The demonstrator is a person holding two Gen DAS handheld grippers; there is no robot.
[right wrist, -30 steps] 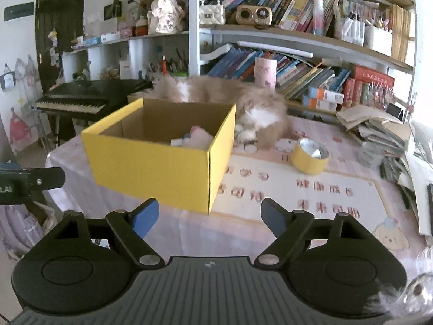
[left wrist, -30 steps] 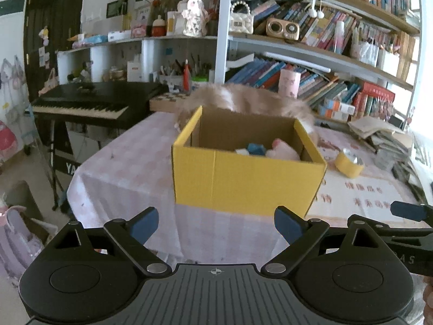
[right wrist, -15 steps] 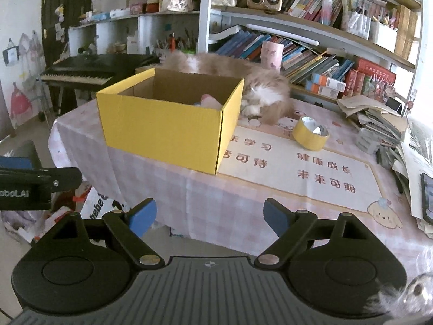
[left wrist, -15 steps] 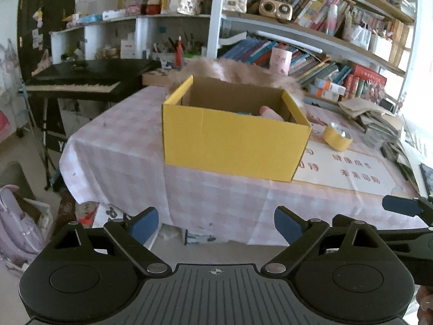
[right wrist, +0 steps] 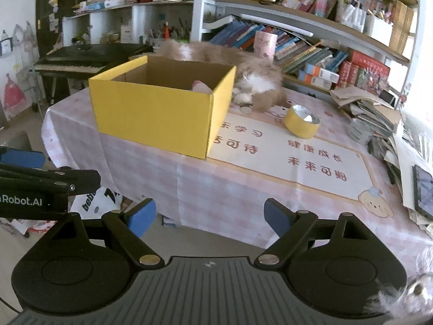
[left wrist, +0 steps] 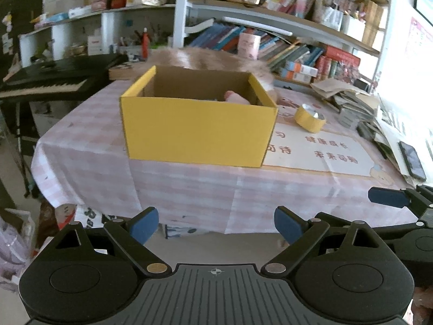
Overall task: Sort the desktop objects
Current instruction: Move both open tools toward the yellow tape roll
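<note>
An open yellow cardboard box [left wrist: 199,130] stands on the pink checked cloth of the table [left wrist: 189,189], a pink soft item [right wrist: 201,86] showing inside it. Just beside it on the beige printed mat [right wrist: 292,157] lies a yellow roll of tape [right wrist: 301,122]. A fluffy tan-and-white cat [right wrist: 257,81] lies behind the box. The left claw [left wrist: 216,223] and right claw [right wrist: 209,216] both hang off the table's near edge — blue-padded jaws apart, nothing between them.
</note>
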